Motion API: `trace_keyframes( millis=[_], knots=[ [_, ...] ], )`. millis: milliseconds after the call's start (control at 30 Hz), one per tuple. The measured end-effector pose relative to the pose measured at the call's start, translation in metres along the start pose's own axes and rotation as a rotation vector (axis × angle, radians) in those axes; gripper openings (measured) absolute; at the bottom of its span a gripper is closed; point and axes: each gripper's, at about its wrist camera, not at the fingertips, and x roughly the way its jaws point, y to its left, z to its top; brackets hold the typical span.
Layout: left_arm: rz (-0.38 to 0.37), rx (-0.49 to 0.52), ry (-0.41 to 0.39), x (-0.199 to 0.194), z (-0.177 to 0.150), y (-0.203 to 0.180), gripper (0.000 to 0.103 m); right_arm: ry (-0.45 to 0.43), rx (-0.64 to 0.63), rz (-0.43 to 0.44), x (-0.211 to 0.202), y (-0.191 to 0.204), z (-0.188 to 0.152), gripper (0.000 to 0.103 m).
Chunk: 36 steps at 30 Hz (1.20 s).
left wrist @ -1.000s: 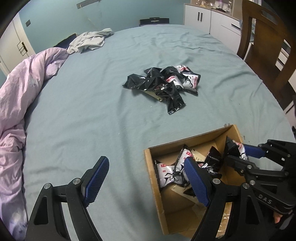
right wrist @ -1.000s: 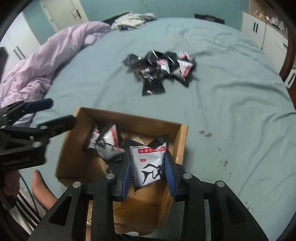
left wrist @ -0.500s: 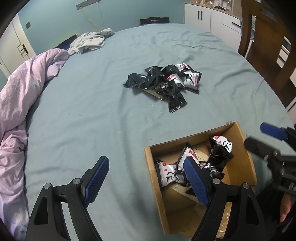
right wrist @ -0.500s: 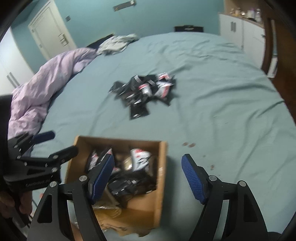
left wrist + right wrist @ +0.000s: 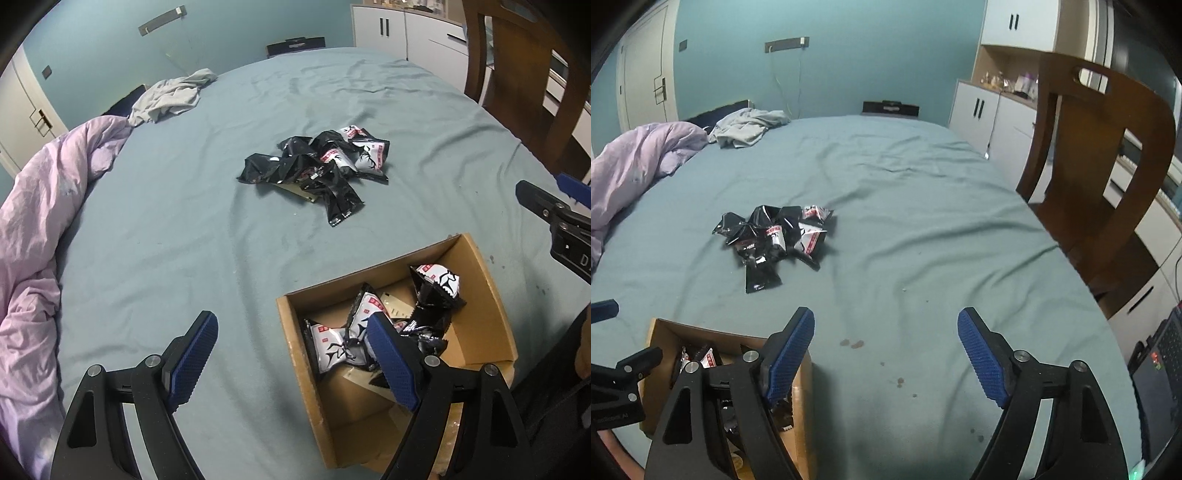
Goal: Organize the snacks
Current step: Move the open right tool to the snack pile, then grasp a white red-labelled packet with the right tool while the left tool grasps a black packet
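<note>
Several black-and-white snack packets [image 5: 384,325] are lying inside the open cardboard box [image 5: 487,306] on the teal bed [image 5: 166,221], while a loose pile of snack packets [image 5: 317,166] is sitting well apart from it toward the middle of the sheet. The left gripper [image 5: 291,362] is hanging released over the box's near-left corner, one blue pad above the sheet and one above the packets. The right gripper [image 5: 886,354] is opening just beside the box, nothing between its jaws.

Black-and-white snack packets [image 5: 317,170] heaped on the bed; perhaps four (overlapping) inside cardboard box [image 5: 491,306].
</note>
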Motion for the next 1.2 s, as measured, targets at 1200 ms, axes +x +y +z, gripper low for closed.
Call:
trace_keyframes(
  millis=[1200],
  knots=[
    [-0.12,-0.14,0.11,0.048,0.019,0.021,0.084,0.375,0.088,0.406,0.246,0.032,0.095,0.08]
  ],
)
